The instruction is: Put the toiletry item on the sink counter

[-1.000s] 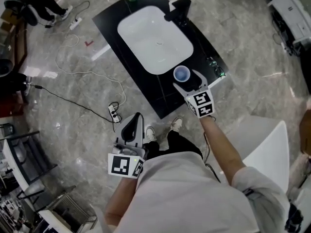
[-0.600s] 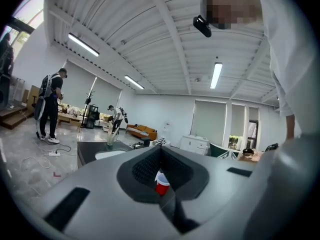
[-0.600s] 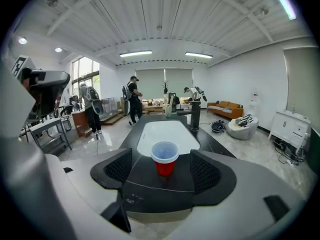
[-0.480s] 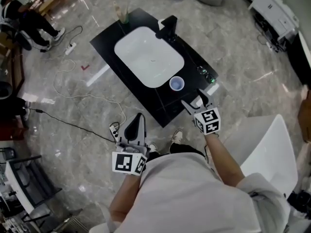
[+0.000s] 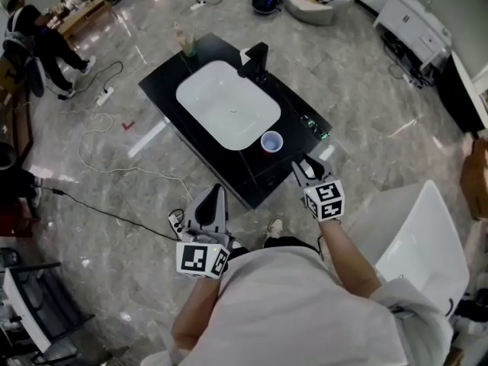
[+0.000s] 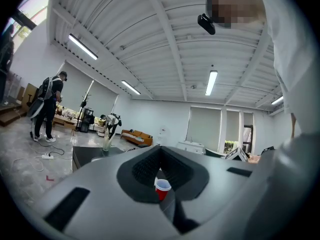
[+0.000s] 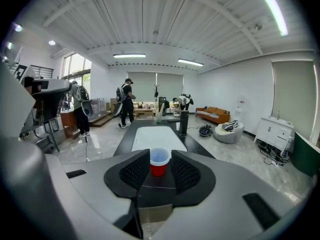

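Note:
The toiletry item, a red cup (image 5: 271, 141) with a pale inside, stands upright on the black sink counter (image 5: 252, 178), just in front of the white basin (image 5: 229, 105). My right gripper (image 5: 300, 164) hovers off the counter's near right corner, apart from the cup. Its jaws have just been closing and nothing is between them. The right gripper view shows the cup (image 7: 159, 161) beyond the gap of the right gripper (image 7: 160, 156). My left gripper (image 5: 216, 193) hangs over the floor in front of the counter, its jaws together and empty. The left gripper (image 6: 160, 149) also looks toward the cup (image 6: 161, 188).
A black faucet (image 5: 255, 59) stands behind the basin and a bottle (image 5: 183, 43) on the counter's far corner. A small green item (image 5: 313, 129) lies at the counter's right edge. A white chair (image 5: 419, 242) is at my right; cables and a power strip (image 5: 177, 219) lie on the floor.
My right gripper has drawn back from the cup toward my body and its jaws have narrowed. The cup stays standing on the counter. The left gripper has barely shifted.

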Tool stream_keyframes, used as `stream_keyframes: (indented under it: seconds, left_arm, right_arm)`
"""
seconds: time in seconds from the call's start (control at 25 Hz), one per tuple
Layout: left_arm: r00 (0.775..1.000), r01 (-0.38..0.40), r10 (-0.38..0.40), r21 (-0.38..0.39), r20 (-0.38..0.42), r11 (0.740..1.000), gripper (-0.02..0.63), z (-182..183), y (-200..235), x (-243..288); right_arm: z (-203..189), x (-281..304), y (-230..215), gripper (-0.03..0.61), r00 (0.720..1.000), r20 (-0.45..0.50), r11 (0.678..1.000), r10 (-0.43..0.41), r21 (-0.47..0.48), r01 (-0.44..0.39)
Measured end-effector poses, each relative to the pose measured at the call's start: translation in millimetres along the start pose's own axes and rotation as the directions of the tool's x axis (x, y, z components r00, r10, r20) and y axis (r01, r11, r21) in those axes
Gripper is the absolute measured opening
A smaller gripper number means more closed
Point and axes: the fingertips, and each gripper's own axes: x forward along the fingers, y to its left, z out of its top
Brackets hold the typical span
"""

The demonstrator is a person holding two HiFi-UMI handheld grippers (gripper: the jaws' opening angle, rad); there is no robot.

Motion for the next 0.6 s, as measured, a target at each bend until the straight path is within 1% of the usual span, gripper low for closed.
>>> stream_keyframes:
  seconds: [0.08, 0.2, 0.32, 0.4, 0.52, 0.6]
  left_arm:
    - [1.000, 0.003, -0.003, -0.004, 0.001, 1.000, 0.002, -1, 0, -4]
    - [1.000, -0.001, 0.001, -0.015, 0.001, 1.000, 0.002, -4, 2, -12]
    - [1.000, -0.004, 0.004, -0.026, 0.000, 1.000, 0.002, -8, 3, -19]
    - [1.000, -0.007, 0.007, -0.038, -0.004, 0.999, 0.002, -13, 3, -22]
    - [1.000, -0.007, 0.006, -0.051, -0.007, 0.999, 0.002, -18, 1, -25]
    - [1.000, -0.001, 0.001, -0.050, -0.005, 0.999, 0.002, -18, -1, -24]
  right_arm:
    - [-2, -2, 0, 0.098, 1.000, -0.007, 1.000, -0.012, 0.007, 0.012]
    - [1, -4, 4, 0.063, 1.000, -0.004, 1.000, -0.004, 0.018, 0.004]
    - [15, -7, 11, 0.055, 1.000, 0.023, 1.000, 0.011, 0.025, -0.011]
    - [29, -12, 18, 0.052, 0.998, 0.058, 0.999, 0.031, 0.040, -0.033]
    - [60, -30, 28, 0.049, 0.990, 0.129, 0.997, 0.057, 0.046, -0.064]
    - [87, -47, 34, 0.049, 0.978, 0.194, 0.996, 0.079, 0.029, -0.086]
